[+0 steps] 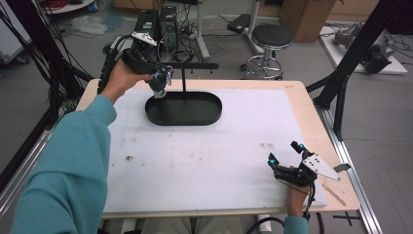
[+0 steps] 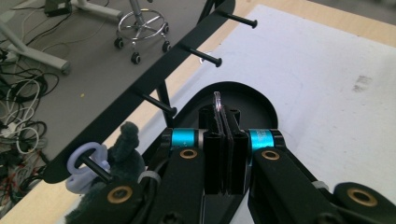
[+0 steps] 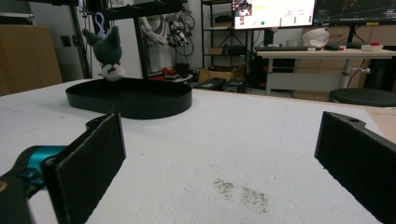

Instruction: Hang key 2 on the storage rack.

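A dark grey plush toy [image 1: 157, 89] with a lilac ring [image 2: 83, 161] hangs from the leftmost peg of a black stand's crossbar [image 1: 195, 66], over the left end of a black oval tray [image 1: 187, 111]. In the right gripper view the plush toy [image 3: 108, 50] dangles just above the tray [image 3: 133, 99]. My left gripper [image 1: 162, 78] is beside the toy; its jaws [image 2: 223, 116] are shut, with a thin pale sliver between the tips that I cannot identify. My right gripper [image 1: 285, 152] rests at the table's near right, open and holding nothing [image 3: 224, 154].
The white mat [image 1: 204, 156] covers most of the wooden table [image 1: 302, 105]. Three more bare pegs [image 2: 205, 56] line the crossbar. A stool [image 1: 270, 39], cables and boxes sit on the floor beyond the far edge. A black frame post [image 1: 341, 92] stands at the right.
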